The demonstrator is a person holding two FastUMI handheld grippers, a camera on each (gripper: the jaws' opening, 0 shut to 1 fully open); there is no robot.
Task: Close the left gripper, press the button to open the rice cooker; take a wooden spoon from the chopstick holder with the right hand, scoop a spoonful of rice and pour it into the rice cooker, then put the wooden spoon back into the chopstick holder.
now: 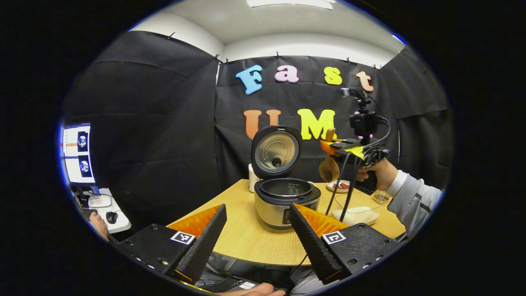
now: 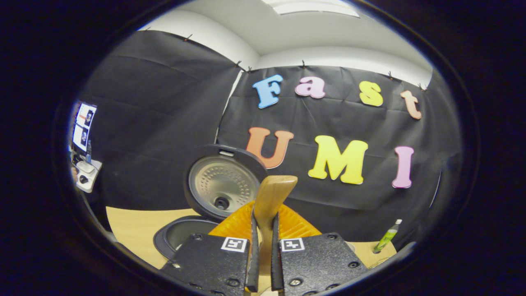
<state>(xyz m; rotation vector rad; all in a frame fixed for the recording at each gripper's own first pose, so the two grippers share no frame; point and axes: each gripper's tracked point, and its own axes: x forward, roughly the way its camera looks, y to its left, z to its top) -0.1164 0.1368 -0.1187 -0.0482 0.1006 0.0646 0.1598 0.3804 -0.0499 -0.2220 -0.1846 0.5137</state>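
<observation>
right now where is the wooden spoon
The wooden spoon is clamped upright between the right gripper fingers. In the left gripper view it is held in the air, right of the open rice cooker and above the table.

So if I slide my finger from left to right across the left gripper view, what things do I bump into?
Glowing computer screen → white computer mouse pad → silver rice cooker with open round lid → brown wooden spoon held by the right gripper → grey ribbed sleeve.
</observation>
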